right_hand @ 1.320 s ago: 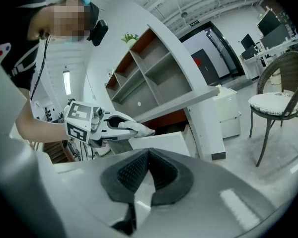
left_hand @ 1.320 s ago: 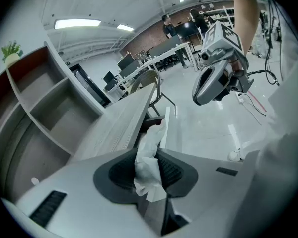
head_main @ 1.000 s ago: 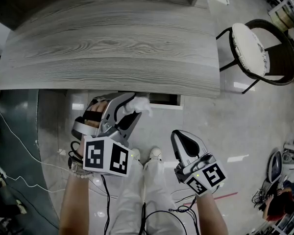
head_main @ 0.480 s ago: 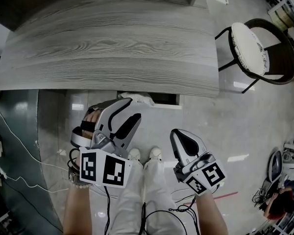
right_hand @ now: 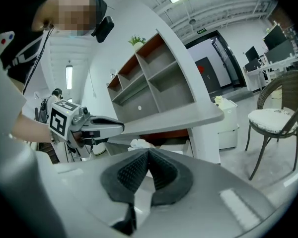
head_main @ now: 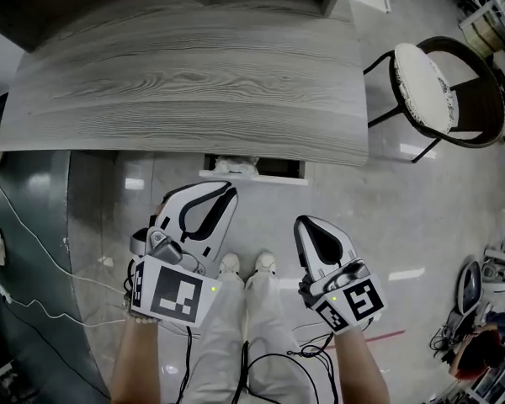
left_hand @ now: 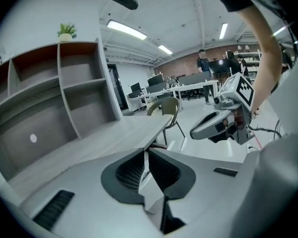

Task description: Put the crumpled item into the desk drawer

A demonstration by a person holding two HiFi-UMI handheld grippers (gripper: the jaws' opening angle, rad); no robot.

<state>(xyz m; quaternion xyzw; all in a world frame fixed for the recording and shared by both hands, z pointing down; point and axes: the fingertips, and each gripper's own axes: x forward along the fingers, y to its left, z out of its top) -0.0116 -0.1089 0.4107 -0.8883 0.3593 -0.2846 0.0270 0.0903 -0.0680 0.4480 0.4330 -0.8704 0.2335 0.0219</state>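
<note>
Crumpled item (head_main: 234, 165), white, lying in open drawer (head_main: 278, 175) just under table (head_main: 194, 82) front edge. Left tool (head_main: 225, 194) hovers in front of drawer, clear of item. Its jaws have just been closing, tips now together, nothing between. Right tool (head_main: 306, 225) alongside, clamped closed, empty. Chair (head_main: 429, 87) off to right.

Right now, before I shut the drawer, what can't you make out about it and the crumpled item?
1. Drawer inside, head view: the desk top overhangs all but a front strip.
2. Crumpled item underside, right gripper view: cut off by the right gripper body; whether it lies fully inside, I cannot tell.
3. Left gripper view: neither can be made out.
</note>
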